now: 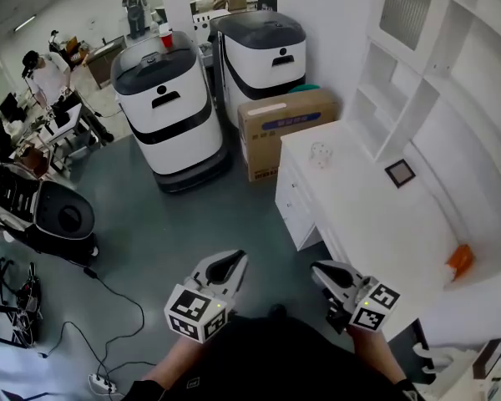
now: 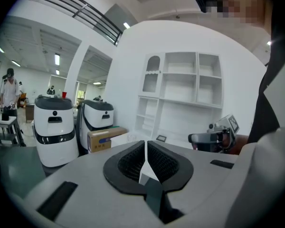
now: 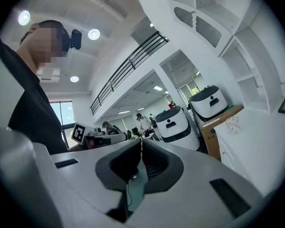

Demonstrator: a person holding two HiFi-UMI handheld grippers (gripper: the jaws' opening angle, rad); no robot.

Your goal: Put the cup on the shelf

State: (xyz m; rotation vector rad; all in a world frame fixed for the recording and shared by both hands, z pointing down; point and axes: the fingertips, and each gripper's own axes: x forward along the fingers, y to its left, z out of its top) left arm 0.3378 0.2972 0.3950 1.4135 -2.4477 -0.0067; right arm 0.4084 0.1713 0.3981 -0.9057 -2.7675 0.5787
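A small clear cup [image 1: 320, 153] stands on the white counter [image 1: 376, 215] at its far left corner, below the white shelf unit [image 1: 401, 65]; it also shows small in the right gripper view as the cup [image 3: 232, 123]. My left gripper [image 1: 230, 266] and right gripper [image 1: 327, 274] are both held low, close to my body and well short of the cup. In its own view the left gripper [image 2: 146, 144] has its jaws pressed together with nothing between them. The right gripper [image 3: 141, 141] is likewise shut and empty.
Two white machines with dark tops [image 1: 167, 107] [image 1: 263, 48] and a cardboard box [image 1: 284, 124] stand on the grey floor beyond the counter. A small dark framed square [image 1: 399, 172] and an orange thing [image 1: 459, 259] lie on the counter. Cables [image 1: 117, 307] trail at the left; people work at desks far left.
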